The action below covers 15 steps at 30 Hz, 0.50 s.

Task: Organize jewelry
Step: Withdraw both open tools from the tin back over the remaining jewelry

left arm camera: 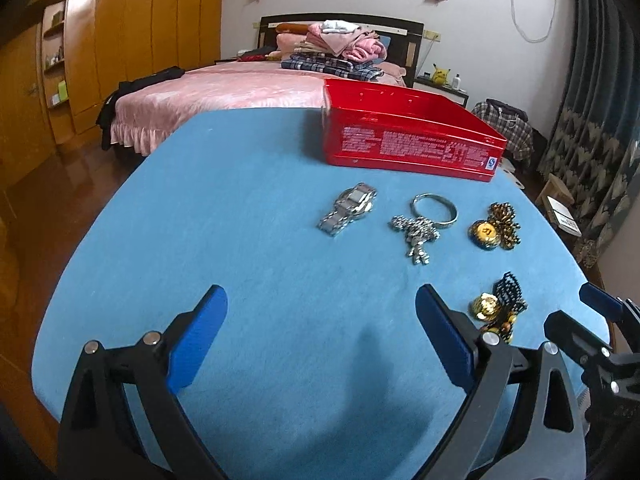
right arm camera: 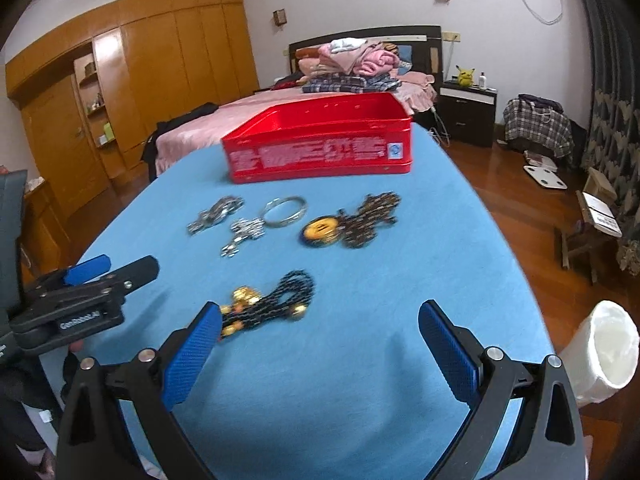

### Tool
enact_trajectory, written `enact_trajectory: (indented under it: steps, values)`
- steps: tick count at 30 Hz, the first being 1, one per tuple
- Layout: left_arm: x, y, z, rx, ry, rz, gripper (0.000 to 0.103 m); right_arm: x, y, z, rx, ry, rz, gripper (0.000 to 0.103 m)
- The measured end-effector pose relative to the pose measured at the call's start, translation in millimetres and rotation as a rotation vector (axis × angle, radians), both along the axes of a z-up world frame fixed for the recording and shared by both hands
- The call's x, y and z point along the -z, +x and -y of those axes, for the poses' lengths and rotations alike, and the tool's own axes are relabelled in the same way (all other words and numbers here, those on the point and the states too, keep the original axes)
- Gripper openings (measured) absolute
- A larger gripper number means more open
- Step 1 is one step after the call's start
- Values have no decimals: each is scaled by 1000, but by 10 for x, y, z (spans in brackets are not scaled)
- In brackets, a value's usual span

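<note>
Both grippers hover above the blue surface (left arm camera: 256,208) with nothing held. Left gripper (left arm camera: 320,334): jaws spread wide, only bare cloth between the blue pads. Right gripper (right arm camera: 320,344): jaws likewise wide apart; its left pad sits just beside the black beaded necklace with gold charms (right arm camera: 272,300), contact not determinable owing to blur. Jewelry lies in a loose row beyond the grippers: a silver wristwatch (left arm camera: 350,208) at the left, a silver bangle (left arm camera: 435,209) touching a rhinestone bear charm (left arm camera: 416,236) in the middle, and a gold pendant on a brown beaded chain (left arm camera: 494,228) at the right. The black necklace lies nearer, apart from the row, just beside the right finger of the left gripper in the left wrist view. An open red tin box (left arm camera: 404,136) stands at the far end of the surface, behind the row. A white bin (right arm camera: 608,344) stands beside the surface at the right.
</note>
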<state>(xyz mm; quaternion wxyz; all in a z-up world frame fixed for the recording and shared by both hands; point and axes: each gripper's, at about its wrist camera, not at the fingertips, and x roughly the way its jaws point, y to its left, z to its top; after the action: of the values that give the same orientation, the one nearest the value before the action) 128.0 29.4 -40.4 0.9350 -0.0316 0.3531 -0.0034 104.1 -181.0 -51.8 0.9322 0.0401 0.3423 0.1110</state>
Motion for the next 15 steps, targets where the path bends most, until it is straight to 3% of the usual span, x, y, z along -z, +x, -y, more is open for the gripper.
enact_trajectory:
  steps: [15]
  values:
    - [98, -149, -250, -41, -17, -21, 92, 86, 50, -288, 20, -30, -15, 97]
